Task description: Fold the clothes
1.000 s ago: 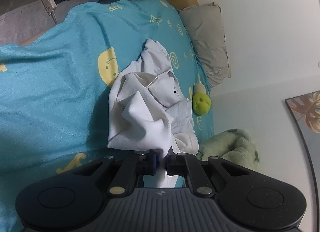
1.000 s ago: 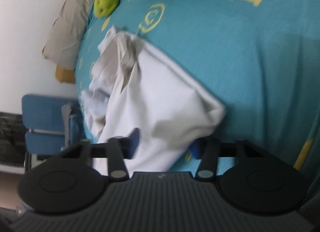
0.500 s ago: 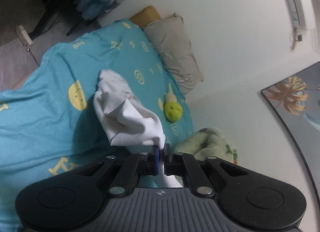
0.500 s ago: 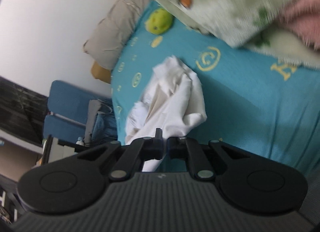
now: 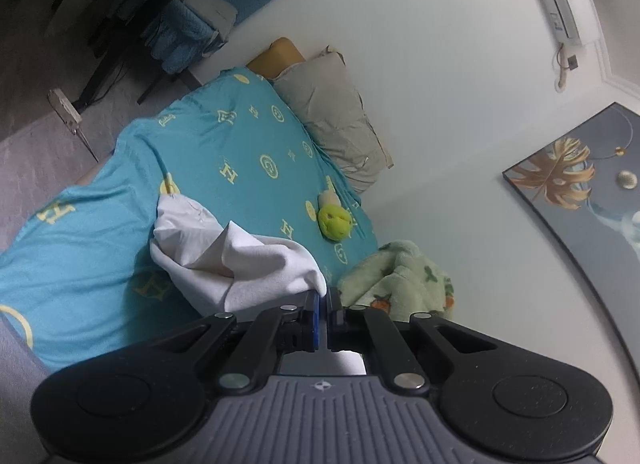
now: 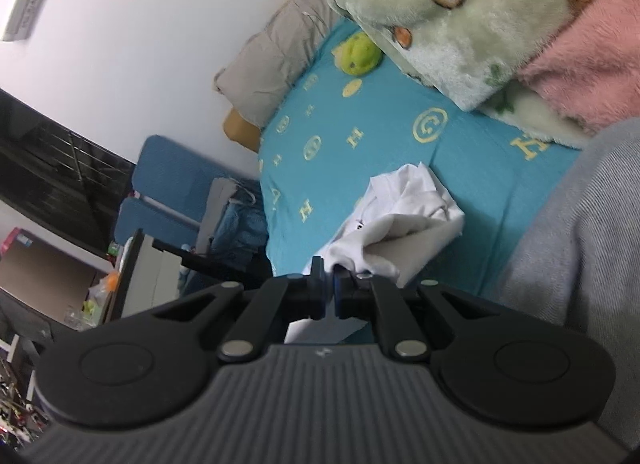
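A white garment (image 5: 236, 260) hangs crumpled over the teal bed sheet (image 5: 224, 152), lifted at two points. My left gripper (image 5: 323, 304) is shut on one edge of it; the cloth drapes away to the left. In the right wrist view the same white garment (image 6: 404, 216) trails from my right gripper (image 6: 329, 288), which is shut on another edge. Its far end rests bunched on the teal sheet (image 6: 344, 144).
A yellow-green plush toy (image 5: 335, 220) and a grey pillow (image 5: 332, 120) lie toward the head of the bed. A green fleece blanket (image 5: 400, 276) is heaped by the wall, also in the right wrist view (image 6: 460, 16). A blue chair (image 6: 168, 200) with clothes stands beside the bed.
My right gripper closed on the garment's edge. Both grippers rose and pulled back, lifting the garment off the sheet so it hangs bunched between them.
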Demonstrator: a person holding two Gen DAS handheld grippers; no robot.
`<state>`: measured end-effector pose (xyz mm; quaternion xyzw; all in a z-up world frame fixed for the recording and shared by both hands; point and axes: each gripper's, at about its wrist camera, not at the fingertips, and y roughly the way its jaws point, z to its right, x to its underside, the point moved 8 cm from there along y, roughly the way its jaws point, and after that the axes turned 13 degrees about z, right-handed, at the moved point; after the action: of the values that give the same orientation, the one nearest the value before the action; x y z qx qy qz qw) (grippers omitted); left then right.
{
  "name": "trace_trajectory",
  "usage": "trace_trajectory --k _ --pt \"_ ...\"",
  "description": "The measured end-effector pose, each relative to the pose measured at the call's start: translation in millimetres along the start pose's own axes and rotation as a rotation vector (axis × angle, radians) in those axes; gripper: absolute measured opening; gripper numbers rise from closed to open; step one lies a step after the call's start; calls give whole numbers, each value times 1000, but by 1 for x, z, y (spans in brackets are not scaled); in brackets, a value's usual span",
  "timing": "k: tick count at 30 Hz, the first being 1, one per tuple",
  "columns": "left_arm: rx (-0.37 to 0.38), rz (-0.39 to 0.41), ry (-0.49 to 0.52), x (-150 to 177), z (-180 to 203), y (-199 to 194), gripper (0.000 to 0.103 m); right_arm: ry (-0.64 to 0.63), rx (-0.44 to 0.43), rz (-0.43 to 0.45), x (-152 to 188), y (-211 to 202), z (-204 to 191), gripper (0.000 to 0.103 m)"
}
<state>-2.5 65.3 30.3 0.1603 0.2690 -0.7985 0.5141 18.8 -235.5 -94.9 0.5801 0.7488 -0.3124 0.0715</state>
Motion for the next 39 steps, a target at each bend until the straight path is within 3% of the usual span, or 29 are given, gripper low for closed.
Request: trace_trajectory --k 6,17,23,29,39 --pt "-39 9 -19 -9 -10 47 3 12 42 -23 -10 50 -1 7" --pt "-192 -24 -40 -37 -65 202 3 -38 146 -118 -23 196 1 7" --pt "-174 -28 63 -34 -95 263 3 -55 159 -140 -20 249 24 7" --pt "-181 -55 179 -23 -121 300 4 -95 179 -146 -18 284 36 8" --pt "-187 -81 355 -12 -134 317 11 -167 191 -173 -4 305 52 11"
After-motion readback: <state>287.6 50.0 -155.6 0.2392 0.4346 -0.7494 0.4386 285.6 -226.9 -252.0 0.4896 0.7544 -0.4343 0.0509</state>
